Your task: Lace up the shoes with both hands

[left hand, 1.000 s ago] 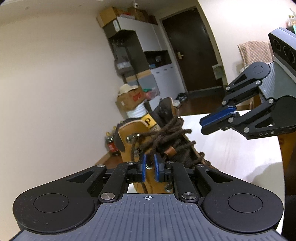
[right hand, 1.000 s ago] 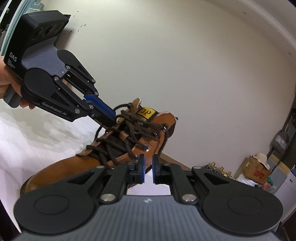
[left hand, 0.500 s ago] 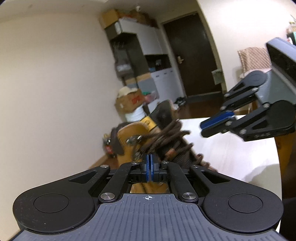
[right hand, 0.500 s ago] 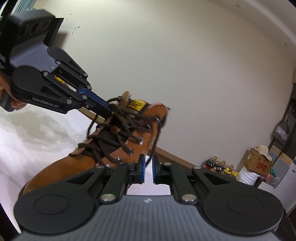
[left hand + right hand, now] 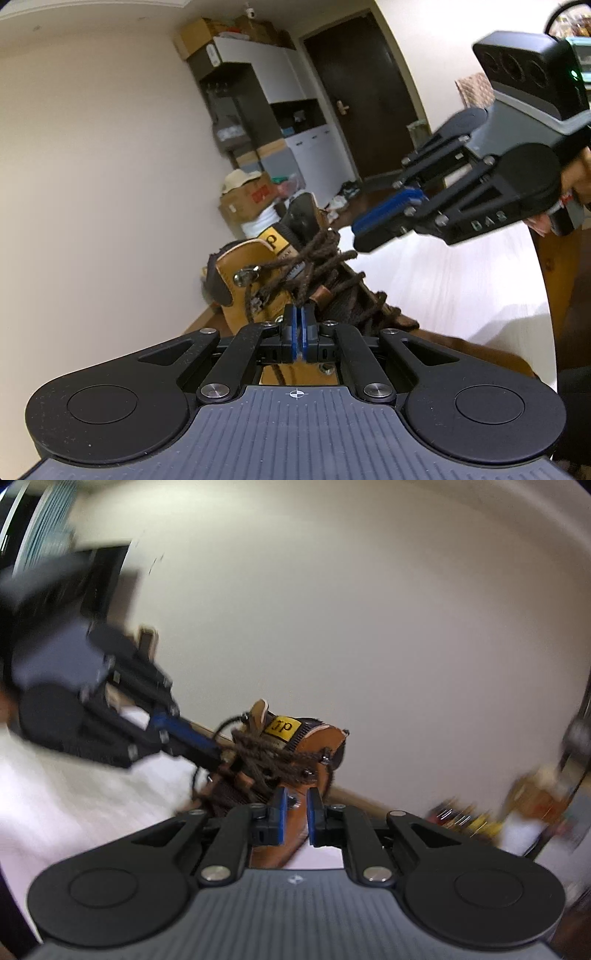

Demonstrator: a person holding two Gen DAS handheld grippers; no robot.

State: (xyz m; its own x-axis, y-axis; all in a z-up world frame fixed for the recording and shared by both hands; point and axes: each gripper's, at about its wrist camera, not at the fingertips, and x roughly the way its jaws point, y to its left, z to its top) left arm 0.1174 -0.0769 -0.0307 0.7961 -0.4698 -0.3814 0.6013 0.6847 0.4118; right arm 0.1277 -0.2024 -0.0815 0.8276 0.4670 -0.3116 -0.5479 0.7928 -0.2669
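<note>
Left gripper clamped on the lace, right gripper released beside the boot.

Your left gripper point(image 5: 299, 325) has its blue pads nearly together, having just eased apart a touch, gripping a strand of the dark brown braided lace point(image 5: 306, 258) right at its tips. Your right gripper point(image 5: 293, 805) has just been opening; nothing sits between its pads. Just beyond both stands the tan leather lace-up boot point(image 5: 255, 266) with a yellow tongue label, on the white table point(image 5: 443, 280), its collar close ahead of each tool.
</note>
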